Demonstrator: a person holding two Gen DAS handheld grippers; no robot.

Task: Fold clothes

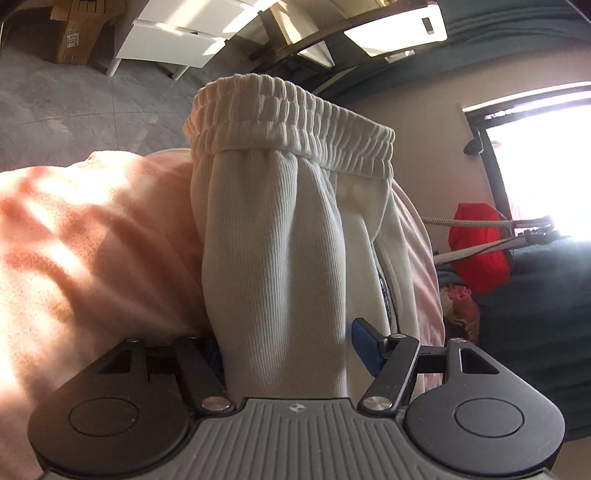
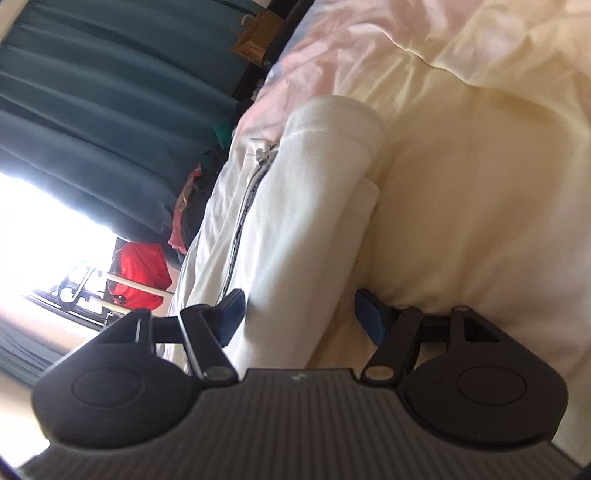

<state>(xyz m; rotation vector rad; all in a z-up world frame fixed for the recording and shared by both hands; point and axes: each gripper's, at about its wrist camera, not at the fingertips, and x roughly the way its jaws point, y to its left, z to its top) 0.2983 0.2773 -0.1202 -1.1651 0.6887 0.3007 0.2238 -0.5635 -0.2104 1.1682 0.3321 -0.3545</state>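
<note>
Where the left gripper [image 1: 286, 350] reached forward, a thick fold of white ribbed trousers [image 1: 273, 236] ran between its jaws. The blue pad on the right side [image 1: 364, 347] stood a little clear of the cloth, while the opposite pad was buried behind the fabric, so whether it pressed on the garment could not be told. The jaws stood about half open. The trousers rose away from the gripper to a gathered elastic waistband [image 1: 291, 118] at the top, and their lower part was cut off behind the gripper body. They lay against a pink bedcover [image 1: 92, 236] streaked with sunlight. Beyond lay grey flooring, a white cabinet [image 1: 166, 40], a cardboard box [image 1: 75, 33] and a red bag [image 1: 480, 247] near a bright window blown out to white.

The right gripper [image 2: 299, 317] also stood partly open, with a fold of white cloth [image 2: 295, 221] between its pads. One blue pad [image 2: 231, 317] seemed to touch the fabric, though blur made it uncertain; the other [image 2: 371, 317] stood apart from it. A dark-edged strip, perhaps a zip [image 2: 247, 199], ran along the garment. It lay on a cream sheet [image 2: 480, 184], with teal curtains [image 2: 110, 110] behind.
</note>
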